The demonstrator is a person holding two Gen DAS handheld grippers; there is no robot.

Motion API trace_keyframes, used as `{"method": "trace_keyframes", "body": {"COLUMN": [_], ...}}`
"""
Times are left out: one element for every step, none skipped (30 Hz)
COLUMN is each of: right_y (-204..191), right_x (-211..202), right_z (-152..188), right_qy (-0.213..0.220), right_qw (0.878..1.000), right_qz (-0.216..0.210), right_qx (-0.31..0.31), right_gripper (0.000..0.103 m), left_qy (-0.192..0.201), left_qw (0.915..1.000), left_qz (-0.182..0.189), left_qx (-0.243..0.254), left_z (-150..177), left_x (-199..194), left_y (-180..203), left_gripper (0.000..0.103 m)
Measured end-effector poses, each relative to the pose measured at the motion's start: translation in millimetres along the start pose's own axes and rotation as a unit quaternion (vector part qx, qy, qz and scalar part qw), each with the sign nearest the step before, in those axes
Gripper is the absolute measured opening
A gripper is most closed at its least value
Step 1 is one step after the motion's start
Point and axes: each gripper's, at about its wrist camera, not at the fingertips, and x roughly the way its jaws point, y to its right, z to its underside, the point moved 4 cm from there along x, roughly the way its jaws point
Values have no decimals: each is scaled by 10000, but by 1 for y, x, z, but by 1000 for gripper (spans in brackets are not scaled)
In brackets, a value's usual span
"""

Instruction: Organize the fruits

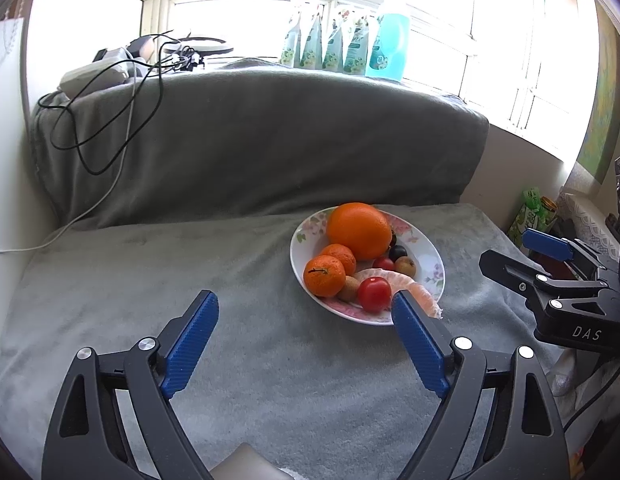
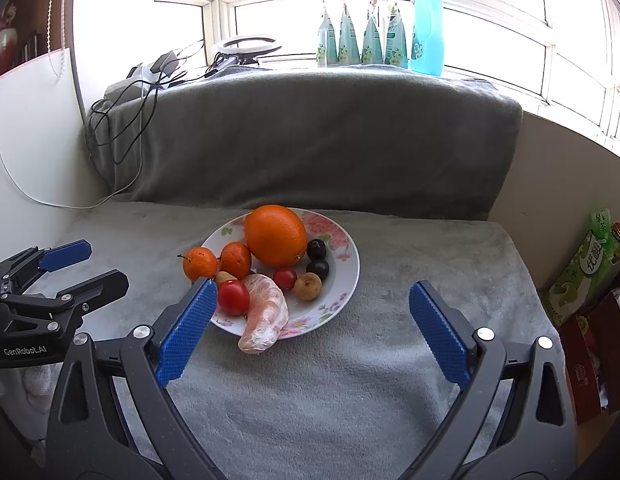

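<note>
Where both open hand-held grippers [image 1: 305,324] [image 2: 310,312] front the plate [image 2: 346,276], rim partly hidden.

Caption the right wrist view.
Open right gripper facing a floral plate of fruit on a grey blanket.

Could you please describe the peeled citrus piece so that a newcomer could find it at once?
On the grey blanket sits a white floral plate of fruit. At its near rim lies the peeled orange citrus piece, overhanging the edge. Alone among the fruit, it is curved, skinless and pale-veined.
</note>
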Motion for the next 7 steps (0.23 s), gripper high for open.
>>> {"method": "trace_keyframes", "body": {"right_y": [0,0,-1,0,0,-1,0], "right_x": [0,0,0,0,0,0,1], "right_z": [0,0,1,1,1,1,1], "right_qy": [0,-3,-4,-7,-5,-5,-19], "right_qw": [10000,10000,10000,10000,10000,10000,10000], "right_qz": [0,0,5,1,-2,4,-1], "right_qx": [2,1,5,7,2,2,2], "right_gripper": [99,99,99,99,99,99,99], "left_qy": [6,11,18,24,27,28,23], "left_qw": [10000,10000,10000,10000,10000,10000,10000], "left_qz": [3,6,6,2,1,4,6], "left_qx": [2,-1,-4,-7,-11,-15,-25], "left_z": [0,0,0,-1,-1,-1,-1], "left_x": [0,-1,-1,-2,-2,-3,-3], "left_y": [0,1,1,1,0,0,-1], "left_gripper": [88,88,88,88,88,88,88]}}
